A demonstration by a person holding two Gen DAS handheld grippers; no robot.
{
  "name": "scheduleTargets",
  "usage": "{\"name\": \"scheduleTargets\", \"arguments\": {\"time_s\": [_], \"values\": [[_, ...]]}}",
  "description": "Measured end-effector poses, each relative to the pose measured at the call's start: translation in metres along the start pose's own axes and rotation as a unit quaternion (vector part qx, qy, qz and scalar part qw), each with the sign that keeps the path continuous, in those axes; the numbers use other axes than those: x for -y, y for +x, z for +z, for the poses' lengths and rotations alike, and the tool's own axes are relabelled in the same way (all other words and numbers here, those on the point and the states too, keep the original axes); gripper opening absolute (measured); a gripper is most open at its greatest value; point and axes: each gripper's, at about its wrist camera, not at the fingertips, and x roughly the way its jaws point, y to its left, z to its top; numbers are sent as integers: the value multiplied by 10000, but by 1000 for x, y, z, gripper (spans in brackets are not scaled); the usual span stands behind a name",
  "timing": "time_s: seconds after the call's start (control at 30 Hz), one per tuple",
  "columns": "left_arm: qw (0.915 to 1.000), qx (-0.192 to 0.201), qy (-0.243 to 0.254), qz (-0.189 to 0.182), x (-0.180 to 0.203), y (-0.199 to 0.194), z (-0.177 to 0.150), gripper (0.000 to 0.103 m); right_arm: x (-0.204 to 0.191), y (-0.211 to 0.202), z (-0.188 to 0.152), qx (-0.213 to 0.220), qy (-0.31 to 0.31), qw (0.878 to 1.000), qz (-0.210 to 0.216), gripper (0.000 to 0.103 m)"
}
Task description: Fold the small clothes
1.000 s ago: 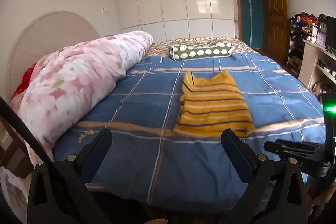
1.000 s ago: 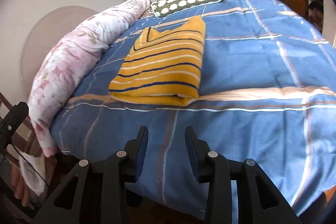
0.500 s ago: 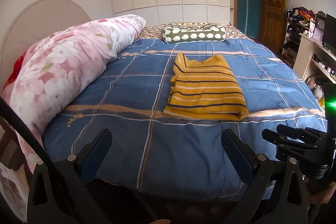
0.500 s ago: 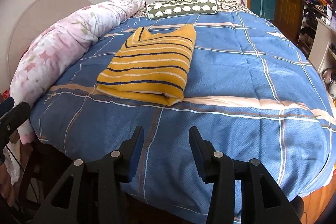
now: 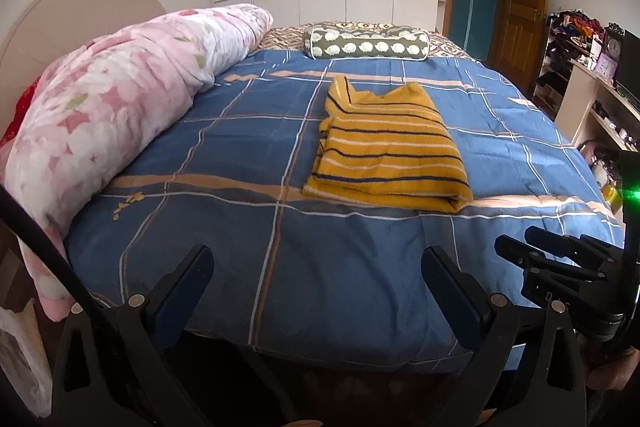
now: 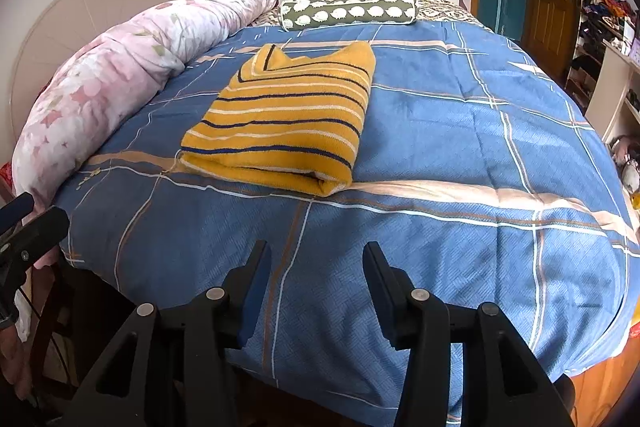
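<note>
While both grippers hang over the near edge of the bed (image 5: pixel 360 291), the yellow striped sweater (image 6: pixel 288 115) lies ahead of them on the blue checked cover, folded into a compact rectangle, thick fold edge nearest, neckline away. Nothing touches it.

Left gripper (image 5: pixel 316 279): jaws spread wide, empty; the sweater sits ahead and slightly to its right, well apart. Right gripper (image 6: pixel 316 275): jaws parted, narrower than the left's, and they have just been opening, with only bedcover showing between them; the sweater sits ahead and to its left.

Judgement: folding looks finished or close to it; the step in hand is either a last half-fold or leaving the garment be. If one more fold is wanted, each gripper should take one near corner of the thick edge, pinching all layers together, not just the top one. Lift low, carry both corners evenly towards the neckline, set down square. An uneven lift would skew the stripes and slide the inner layers apart.

Pink floral quilt (image 5: pixel 120 107) lies far to the left, green bolster (image 5: pixel 364 43) beyond the sweater; neither interferes.
</note>
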Motion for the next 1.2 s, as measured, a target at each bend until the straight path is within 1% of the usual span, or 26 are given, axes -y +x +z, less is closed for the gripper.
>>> {"name": "scheduleTargets", "arguments": {"time_s": [0.27,0.73,1.2], "values": [[9999,-116,-78,-24,-3,6,-3,103,2,1,-1,-21,-1,10000,-6,55],[9996,-272,-114,46,-7,17,-11,103,-2,5,-7,-89,-60,9999,-28,56],[9990,-405,-169,-21,-9,24,-16,103,-9,7,-11,-96,-200,9997,-136,58]]}}
